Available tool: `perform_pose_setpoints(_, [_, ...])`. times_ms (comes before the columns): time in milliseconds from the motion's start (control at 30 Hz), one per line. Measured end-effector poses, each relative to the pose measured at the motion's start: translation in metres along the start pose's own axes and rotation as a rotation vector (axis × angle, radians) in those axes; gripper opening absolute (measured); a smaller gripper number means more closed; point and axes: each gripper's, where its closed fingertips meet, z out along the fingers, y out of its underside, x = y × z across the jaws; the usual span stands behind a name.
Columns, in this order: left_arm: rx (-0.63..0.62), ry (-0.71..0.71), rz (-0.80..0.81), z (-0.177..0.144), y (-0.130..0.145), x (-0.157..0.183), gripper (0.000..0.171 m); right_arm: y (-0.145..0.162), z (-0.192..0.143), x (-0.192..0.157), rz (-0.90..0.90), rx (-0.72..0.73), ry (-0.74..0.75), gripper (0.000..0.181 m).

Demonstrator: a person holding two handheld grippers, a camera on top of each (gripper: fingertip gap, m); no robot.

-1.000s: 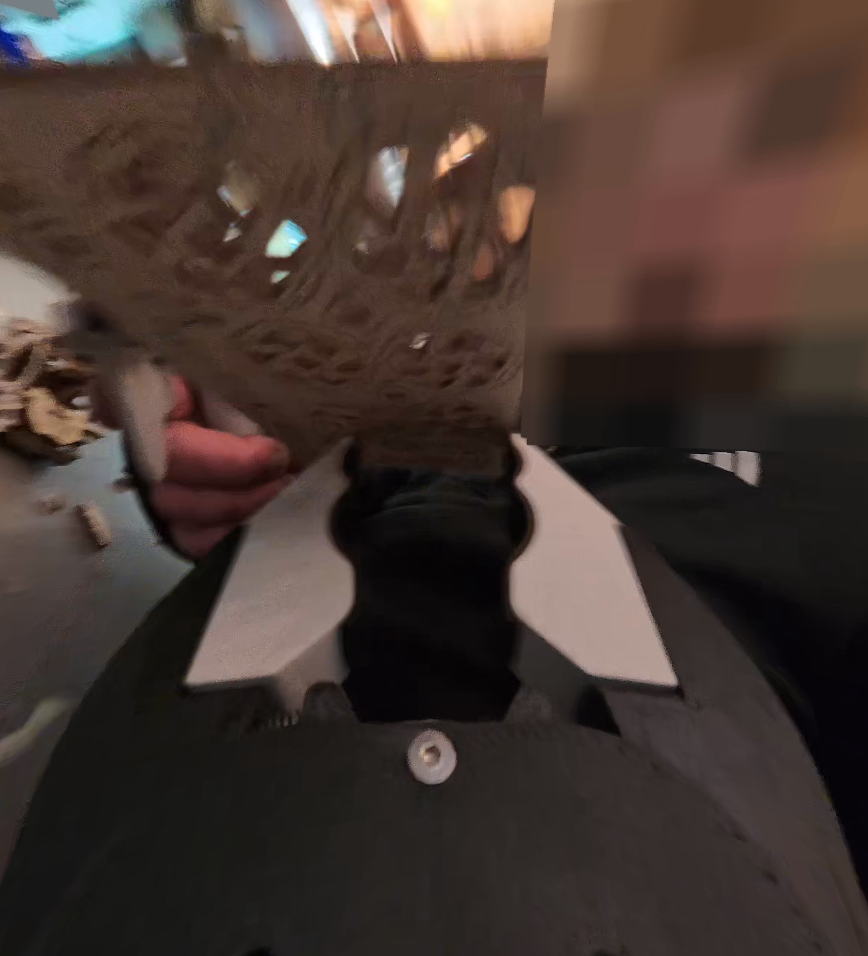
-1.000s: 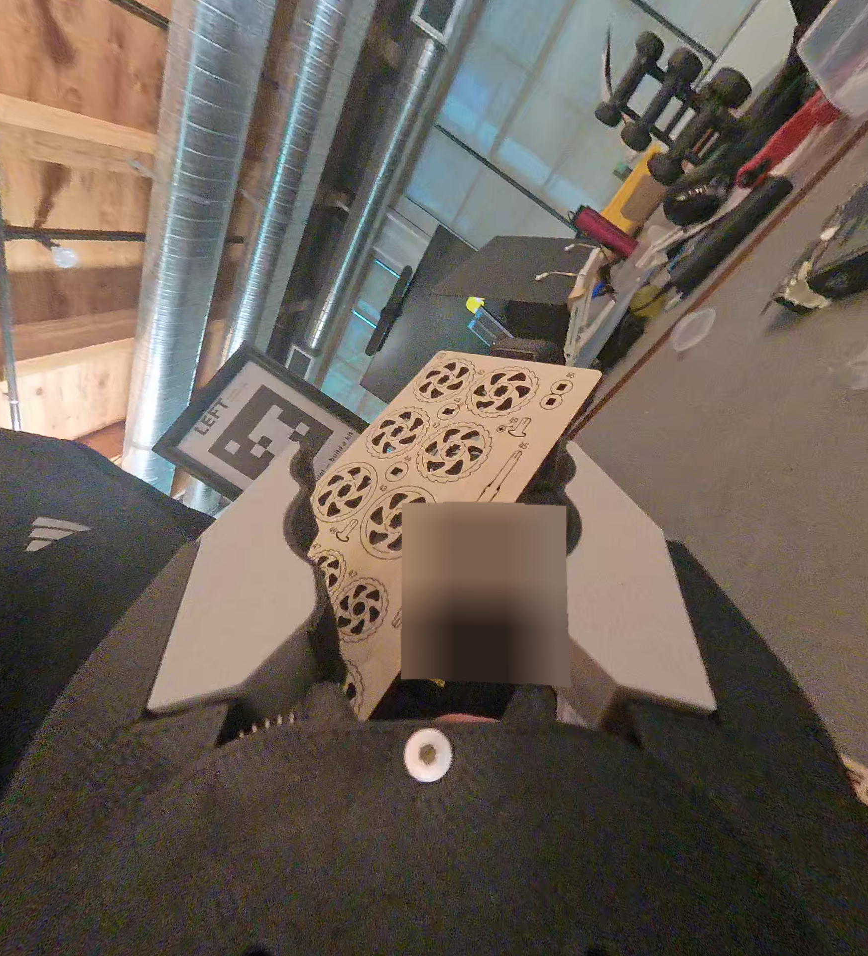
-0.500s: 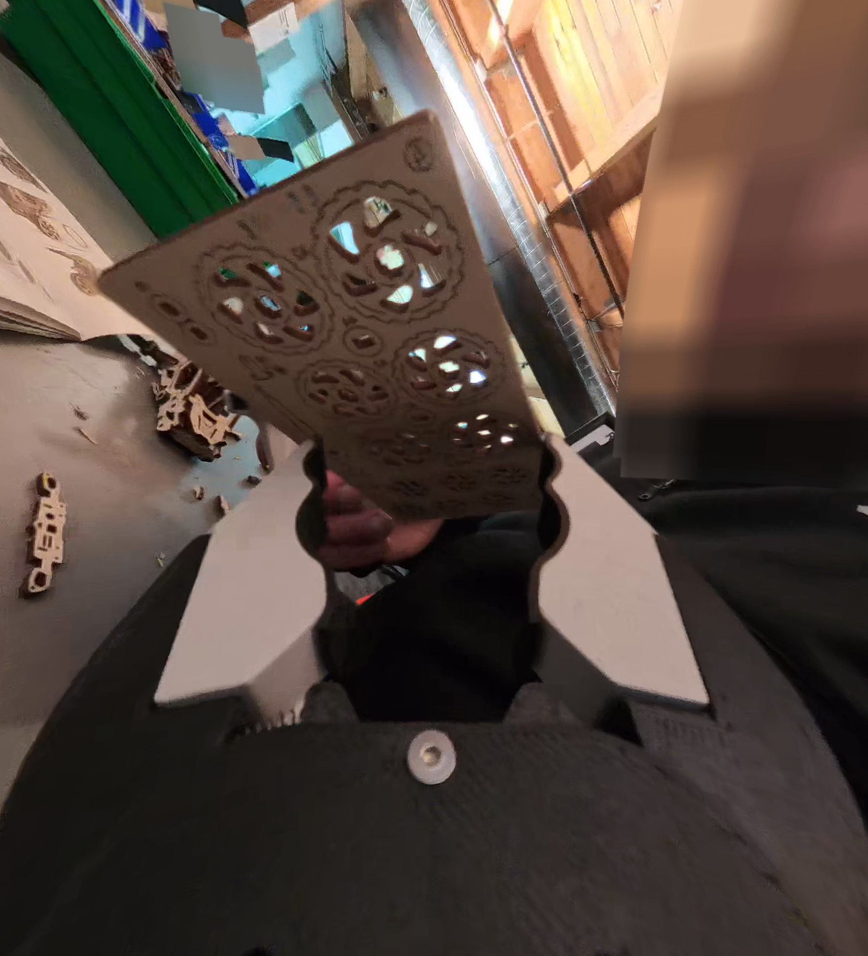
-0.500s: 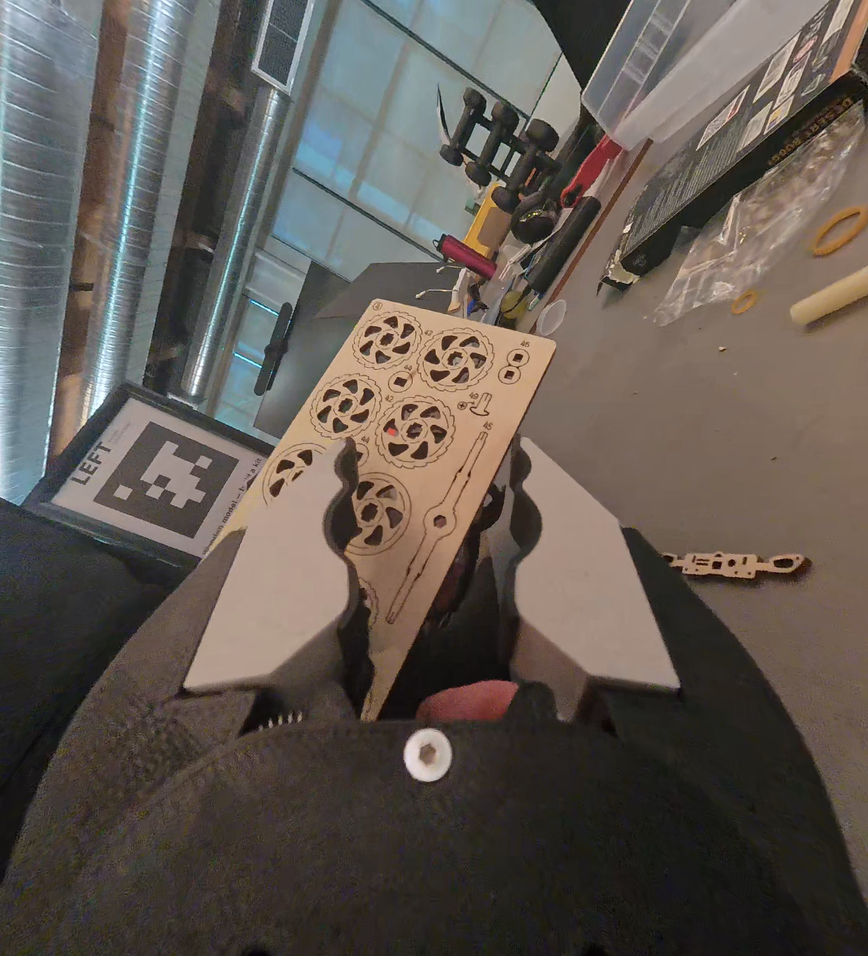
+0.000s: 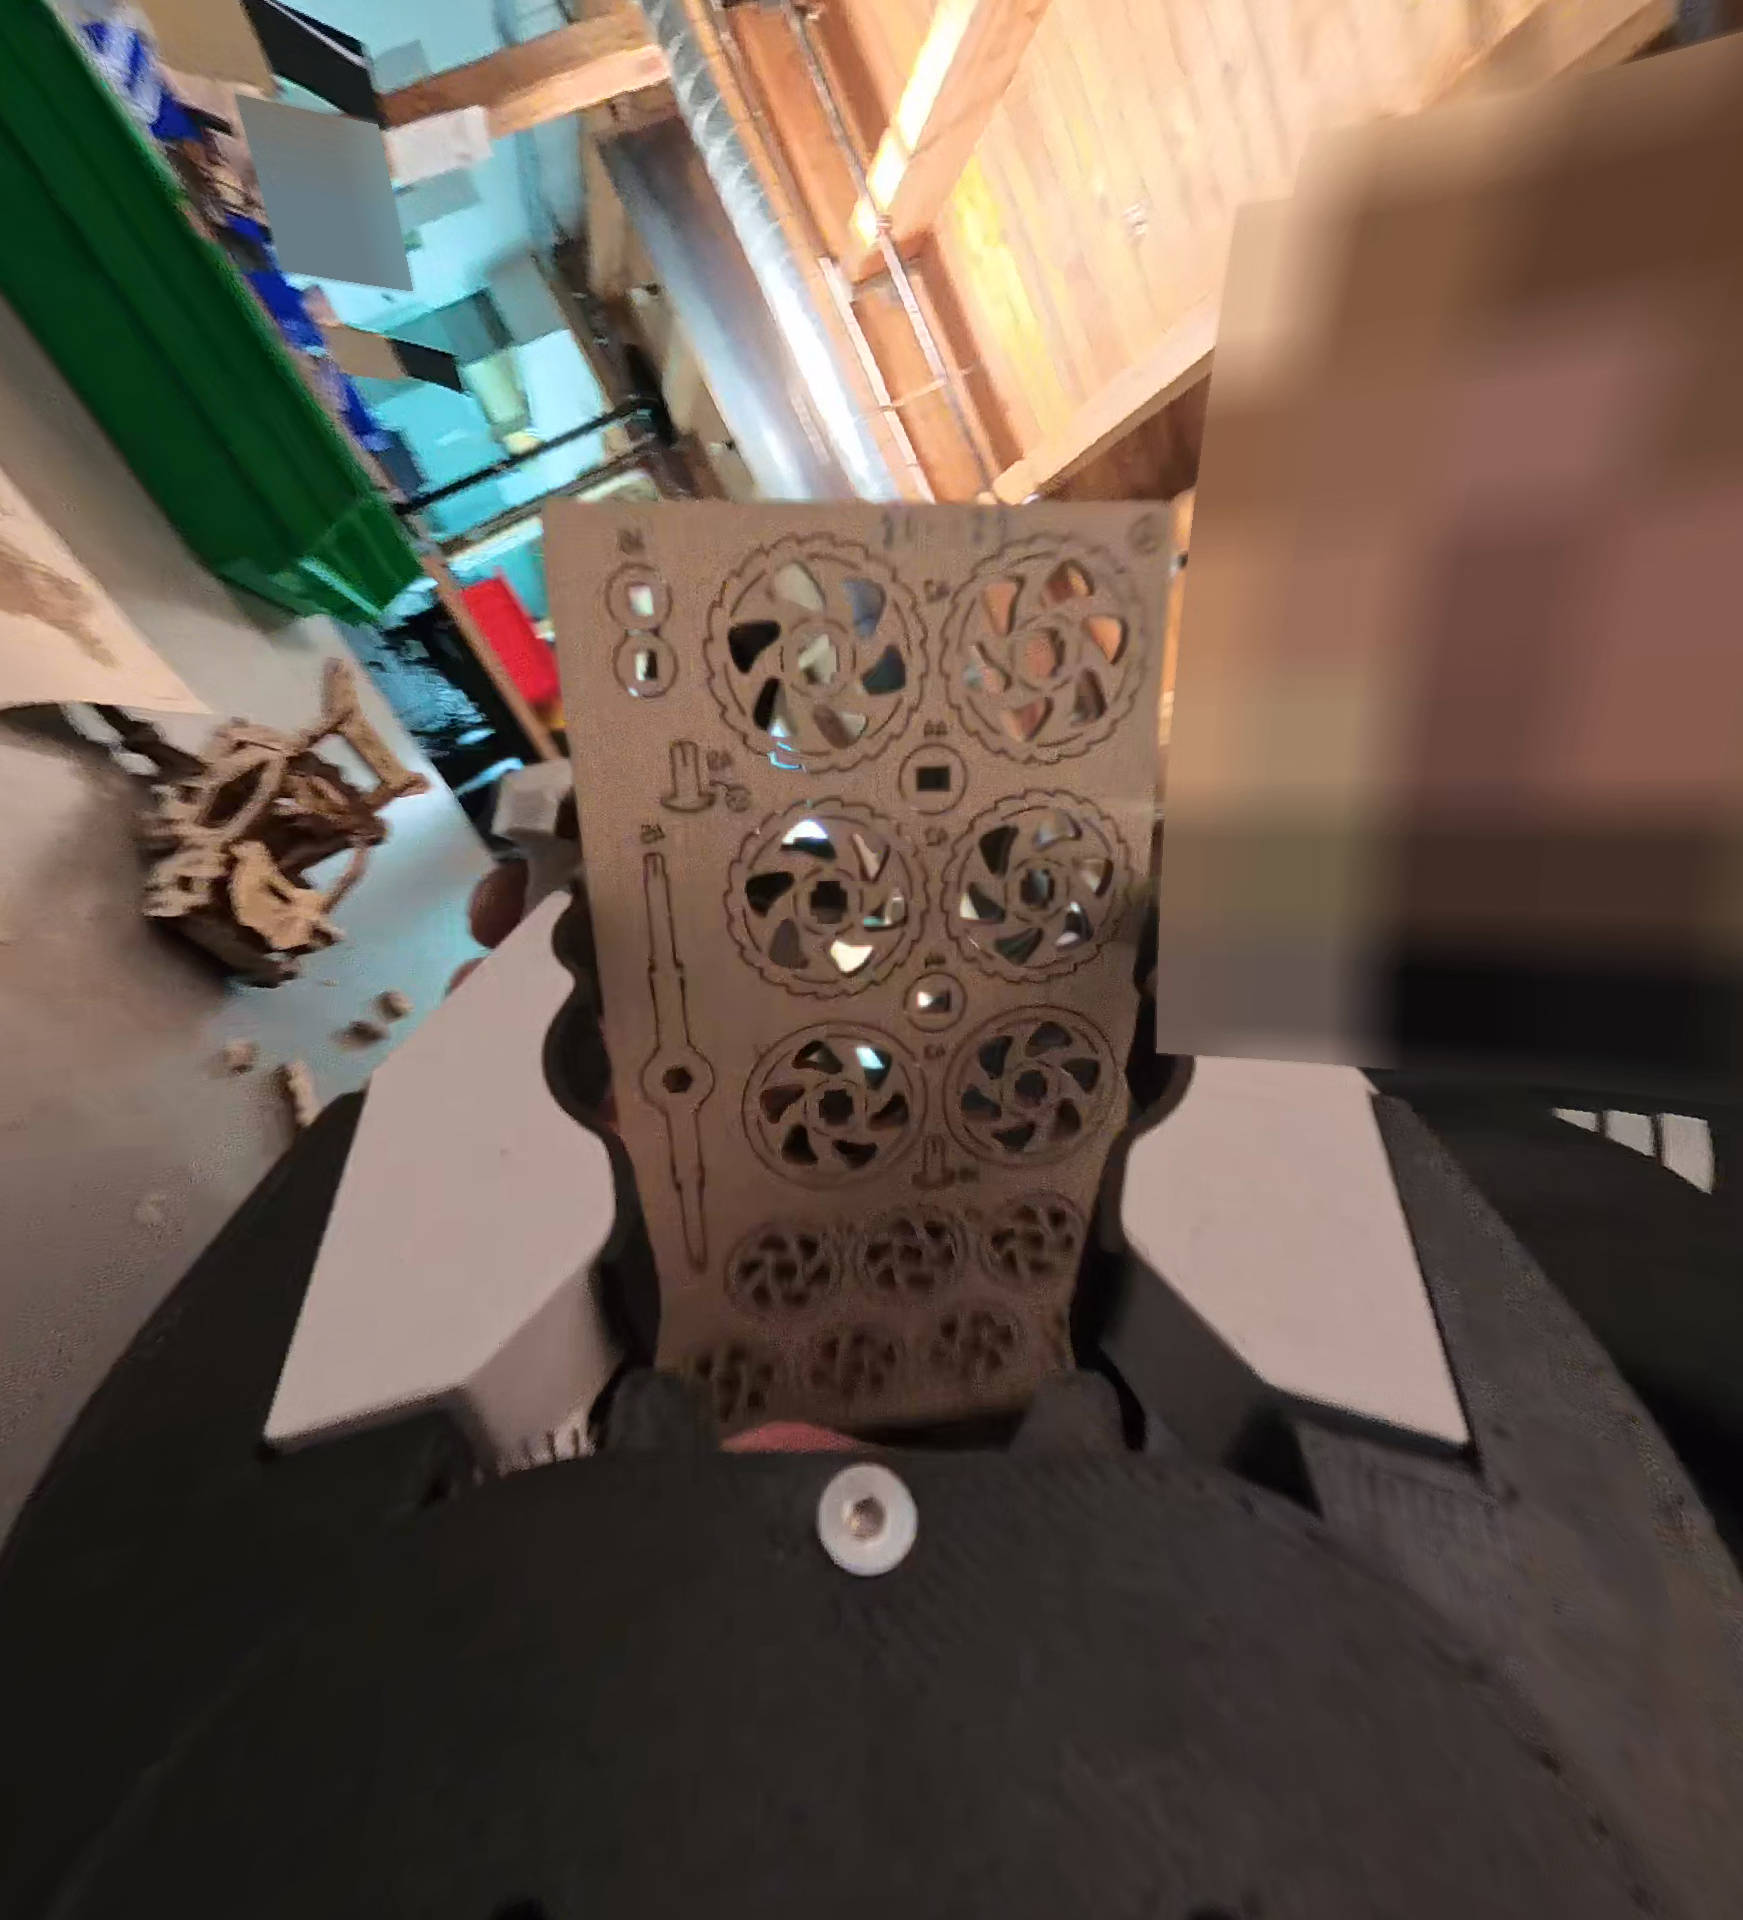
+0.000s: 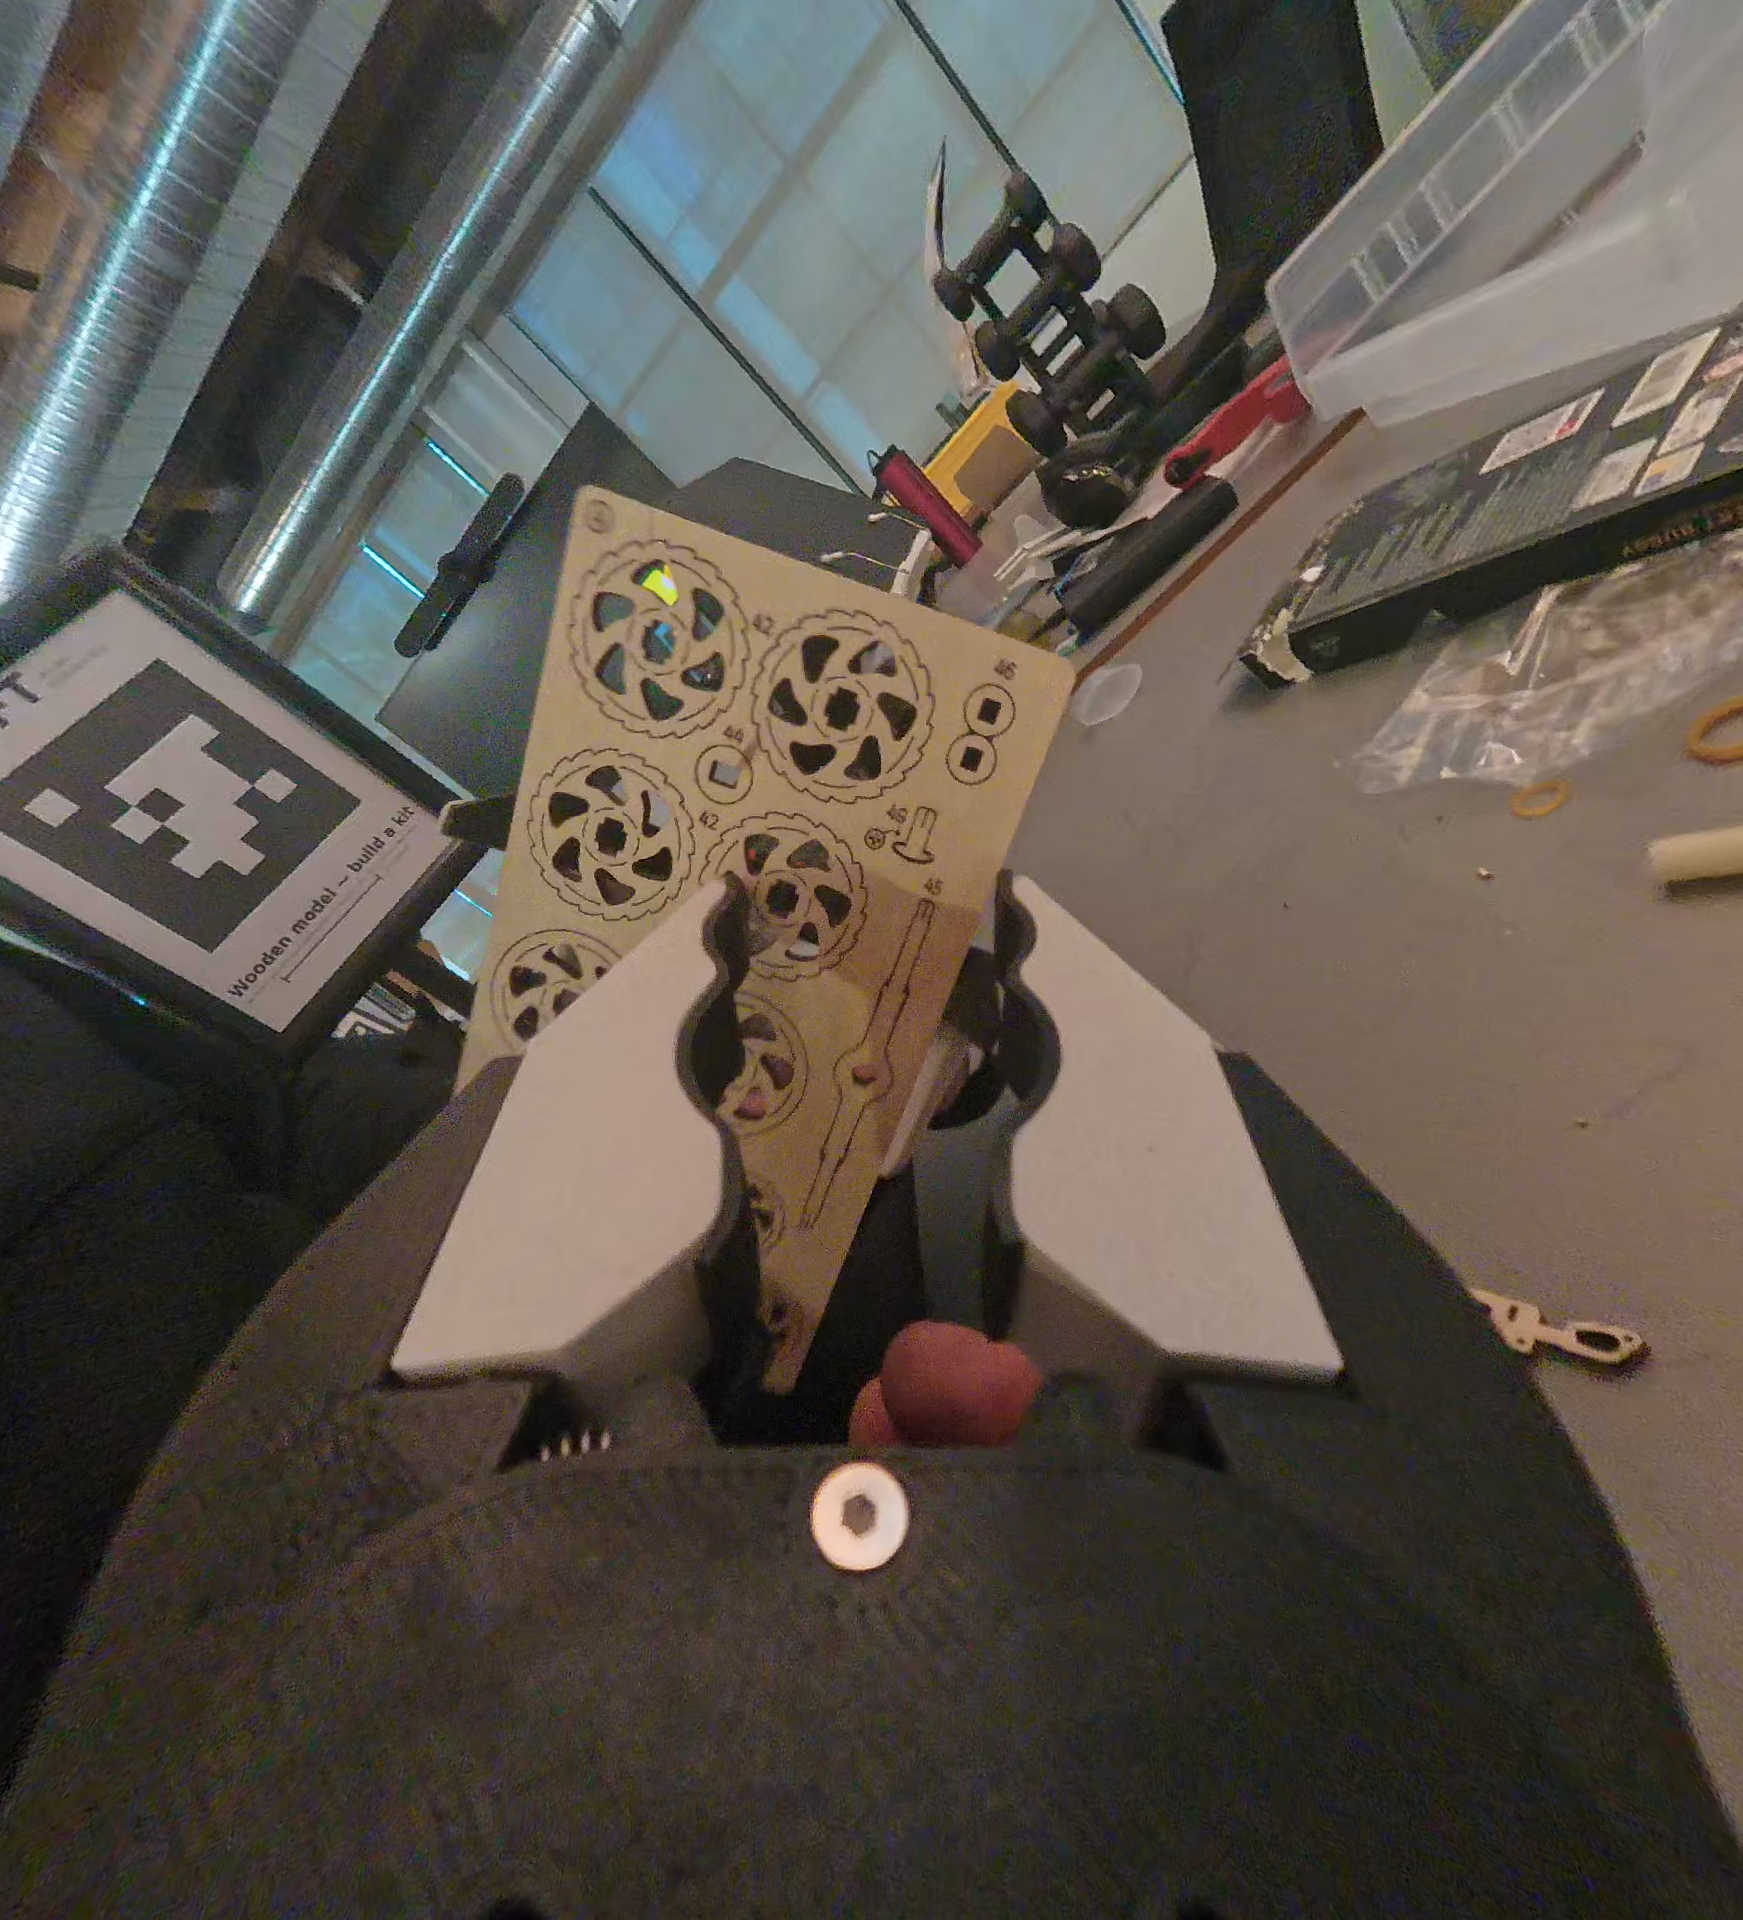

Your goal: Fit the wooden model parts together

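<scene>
Plywood sheet [image 5: 846, 935] stands upright between our left gripper [image 5: 851, 935] fingers, long axis pointing away; whether those wide-set jaws actually pinch it we cannot tell. Our right gripper [image 6: 862, 914] gapes beside its sheet [image 6: 742, 790] edge, touching unclear. Left of the sheet lies a half-built wooden model [image 5: 254, 842]; the sheet carries laser-cut gear wheels.

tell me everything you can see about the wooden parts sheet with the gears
The wooden parts sheet is a thin, pale plywood rectangle, laser-cut with rows of toothed gears, small rings, pins and a long rod shape, all still in the sheet. Light shows through the gear cut-outs. It stands roughly upright in the air between the fingers of the left claw and the right claw. Which one grips it is unclear.
</scene>
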Motion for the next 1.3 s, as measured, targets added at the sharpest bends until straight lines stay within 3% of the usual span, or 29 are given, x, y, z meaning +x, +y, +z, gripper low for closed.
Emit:
perform_pose_setpoints(167, [-0.009,0.172,-0.101,0.013,0.012,0.018,0.098,-0.001,-0.004,-0.009,-0.013,0.004,-0.046,0.062])
perform_pose_setpoints(267, [-0.03,0.288,-0.171,0.023,0.023,0.034,0.098,-0.002,-0.009,-0.027,-0.026,0.0,-0.156,0.063])
perform_pose_setpoints(300, [-0.057,0.308,-0.197,0.028,0.03,0.036,0.098,-0.004,-0.011,-0.034,-0.003,0.012,-0.213,0.079])
perform_pose_setpoints(433, [-0.127,0.345,-0.236,0.046,0.052,0.039,0.099,-0.003,-0.025,-0.048,0.023,0.008,-0.305,0.075])
perform_pose_setpoints(633, [-0.187,0.239,-0.221,0.053,0.053,0.025,0.097,-0.012,-0.038,-0.041,0.058,0.031,-0.297,0.075])
perform_pose_setpoints(767, [-0.067,0.113,-0.126,0.049,0.032,0.012,0.096,-0.017,-0.043,-0.037,0.096,0.084,-0.274,0.083])
perform_pose_setpoints(1000, [0.069,-0.015,-0.012,0.032,0.006,0.017,0.092,-0.021,-0.047,-0.05,0.078,0.112,-0.297,0.078])
perform_pose_setpoints(1067, [0.106,-0.056,0.03,0.024,-0.003,0.022,0.088,-0.019,-0.047,-0.059,0.06,0.096,-0.324,0.068])
perform_pose_setpoints(1200, [0.067,-0.075,0.103,0.03,-0.005,0.042,0.117,-0.01,-0.046,-0.063,0.015,0.05,-0.277,0.066])
perform_pose_setpoints(1300, [-0.035,-0.128,0.193,0.05,0.006,0.044,0.134,-0.006,-0.039,-0.058,-0.052,-0.002,-0.196,0.061])
